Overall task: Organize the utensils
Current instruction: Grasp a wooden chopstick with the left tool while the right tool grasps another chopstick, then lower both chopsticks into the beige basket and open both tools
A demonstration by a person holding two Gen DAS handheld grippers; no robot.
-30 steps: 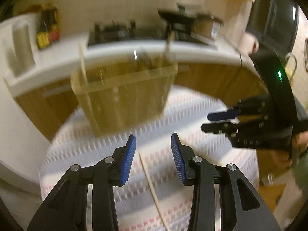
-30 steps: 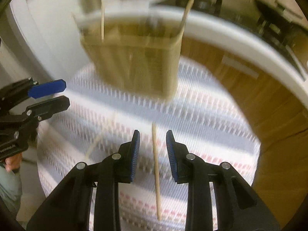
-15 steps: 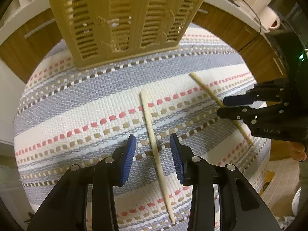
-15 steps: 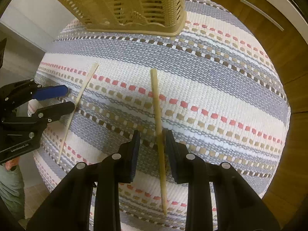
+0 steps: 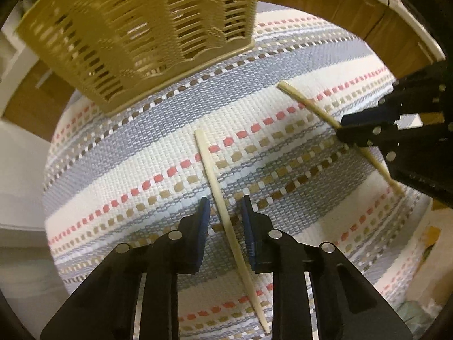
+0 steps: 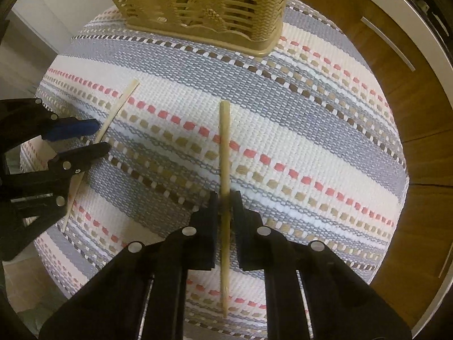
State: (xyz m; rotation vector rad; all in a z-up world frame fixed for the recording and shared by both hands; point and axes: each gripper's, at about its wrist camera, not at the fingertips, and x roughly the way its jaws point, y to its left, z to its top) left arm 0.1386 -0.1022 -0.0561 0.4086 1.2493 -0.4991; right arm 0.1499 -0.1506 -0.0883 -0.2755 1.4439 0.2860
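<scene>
Left wrist view: the left tongs [image 5: 225,206] are seen spread apart astride the pale chopstick [image 5: 223,209], which lies on the striped woven mat [image 5: 141,147] from the frame's centre down to its lower right; neither blue pad appears to touch it. At the right edge of that frame the right tongs [image 5: 344,130] are seen over the darker chopstick [image 5: 308,103]. In the right wrist view the right tongs [image 6: 225,195] are narrowed almost onto the darker chopstick [image 6: 224,147], with thin gaps on both sides, so a firm grip cannot be confirmed. The left tongs [image 6: 99,137] appear at the left of that frame, spread around the pale chopstick [image 6: 121,103]. The slotted tan utensil basket [image 5: 136,28] stands at the top of both frames, beyond the sticks.

The step in hand is judged to be a double pick-up. It is done well if each pair of pads is kept square to its stick and lowered until the mat is nearly brushed, then closed slowly near the stick's middle, so that the thin shaft is not rolled aside or tipped. A level lift is advised before the basket is approached.
</scene>
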